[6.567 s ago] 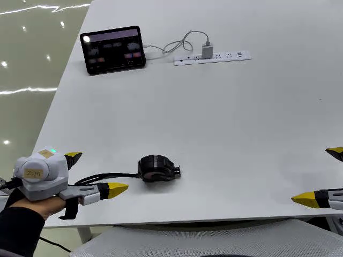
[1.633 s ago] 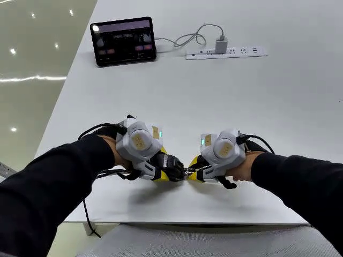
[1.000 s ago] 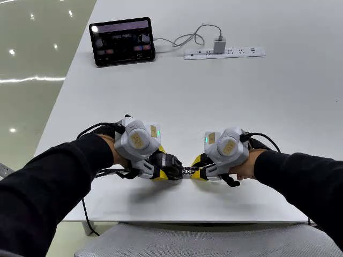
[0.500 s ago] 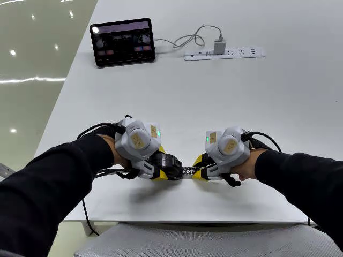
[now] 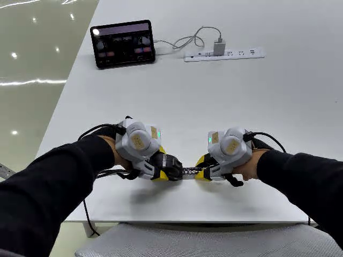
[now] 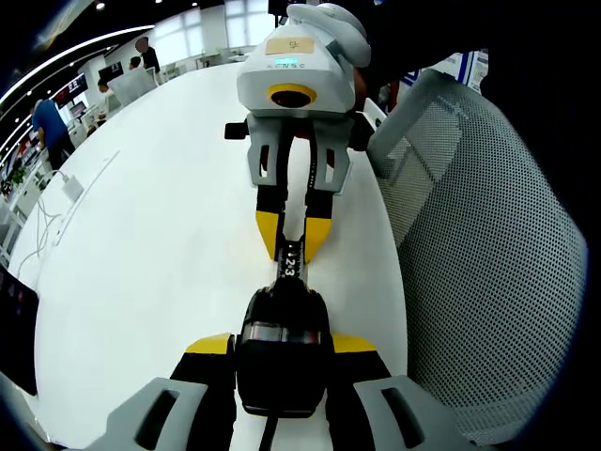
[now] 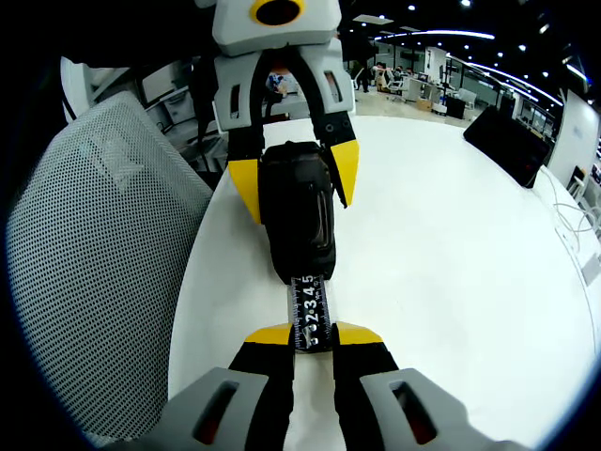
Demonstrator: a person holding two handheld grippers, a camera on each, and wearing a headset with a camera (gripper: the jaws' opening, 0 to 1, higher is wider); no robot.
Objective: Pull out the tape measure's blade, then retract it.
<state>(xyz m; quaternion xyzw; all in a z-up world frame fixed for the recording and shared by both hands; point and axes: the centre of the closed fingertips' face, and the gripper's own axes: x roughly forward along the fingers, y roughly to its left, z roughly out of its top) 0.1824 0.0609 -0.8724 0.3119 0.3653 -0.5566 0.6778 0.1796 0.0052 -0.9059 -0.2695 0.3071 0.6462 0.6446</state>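
Room: open hall with a glossy floor [image 5: 32,80]. A few figures [image 6: 42,122] stand well away from the work, so I log no interference from that side.

Tabletop [image 5: 230,101]: white, smooth and bare across its middle. A tablet [image 5: 122,43] and a power strip [image 5: 224,53] lie at the far side, well apart from the work. A mesh chair back [image 5: 187,241] sits just below the near edge.

Work position: close to that near edge. I rate this the first hazard. The surface looks slick, and if the case slides toward me under the pull, it could go over the edge onto the chair.

My left hand-held gripper [image 6: 282,344] is clamped on the tape measure [image 7: 299,211], one jaw on each side of the black case, which appears to rest on the tabletop. My right hand-held gripper [image 7: 313,335] is pinching the blade [image 6: 290,266] near its tip. The two grippers face each other, near but not touching. Only a short length of blade is out, with the first few numerals legible.

Judgement: the pull-out is barely begun and retraction is not yet due.

Second hazard: the right jaws hold a thin, narrow strip, so a slip would let the spring snap the blade back into the case.

Third hazard: a pull off the case's axis could twist or kink the blade, or turn the case in the left jaws.
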